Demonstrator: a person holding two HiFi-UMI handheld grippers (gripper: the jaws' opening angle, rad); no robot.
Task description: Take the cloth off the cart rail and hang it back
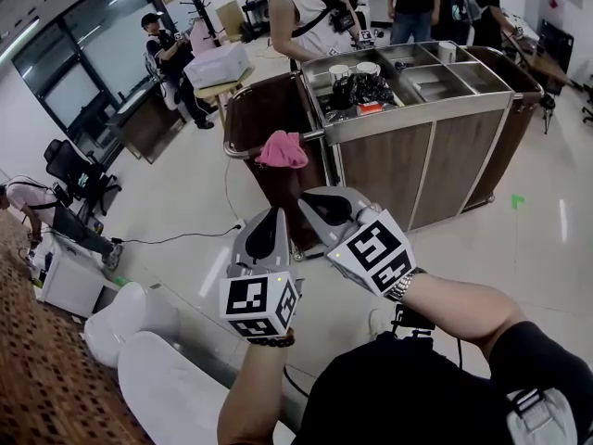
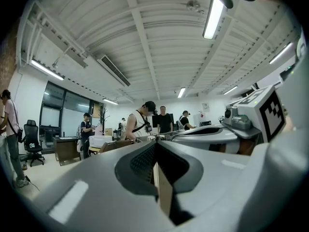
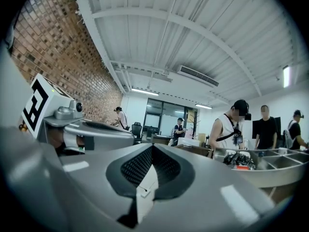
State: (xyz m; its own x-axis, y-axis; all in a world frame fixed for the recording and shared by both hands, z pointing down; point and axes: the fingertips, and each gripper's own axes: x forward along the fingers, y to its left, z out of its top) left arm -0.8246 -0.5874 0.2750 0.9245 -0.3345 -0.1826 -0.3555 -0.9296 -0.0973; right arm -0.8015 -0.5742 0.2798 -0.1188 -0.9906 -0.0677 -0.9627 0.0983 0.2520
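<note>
A pink cloth (image 1: pixel 283 149) hangs bunched over the steel rail (image 1: pixel 243 153) at the left end of a brown-panelled cart (image 1: pixel 422 151). Both grippers are held side by side in front of the cart, well short of the cloth, pointing at it. My left gripper (image 1: pixel 269 213) is shut with nothing between its jaws, its tips meeting in the left gripper view (image 2: pixel 155 144). Just to its right, my right gripper (image 1: pixel 320 197) is also shut and empty (image 3: pixel 152 146). The cloth is hidden behind the jaws in both gripper views.
The cart's steel top (image 1: pixel 445 82) holds cups and a dark bag. A person in a white vest (image 1: pixel 310 12) stands behind it, with others further back. A black cable (image 1: pixel 181 237) runs over the floor, and white seats (image 1: pixel 139 341) sit at lower left.
</note>
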